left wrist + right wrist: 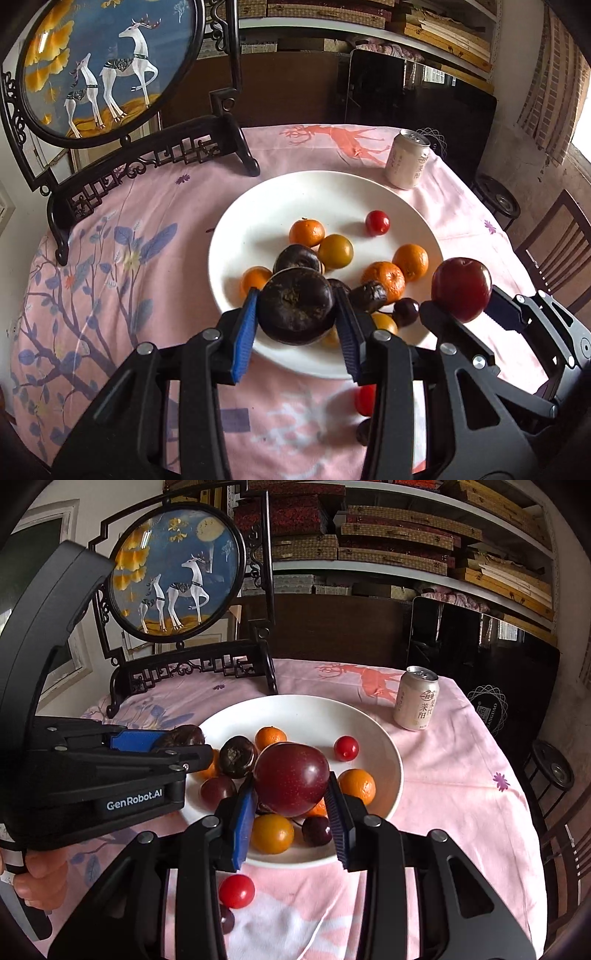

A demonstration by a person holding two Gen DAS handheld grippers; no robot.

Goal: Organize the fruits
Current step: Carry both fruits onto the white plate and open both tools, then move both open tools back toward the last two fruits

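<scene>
Left wrist view: small red tomato [365,398] off the plate's near rim on the tablecloth [122,258], half hidden behind a gripper finger; dark fruit [364,432] below it mostly hidden, kind unclear. Yellow fruit [385,322] on plate [332,192] partly covered by the held dark fruit [296,305]. Deer screen [107,66] cut off at top edge. Can [416,698] print too small to read.
</scene>
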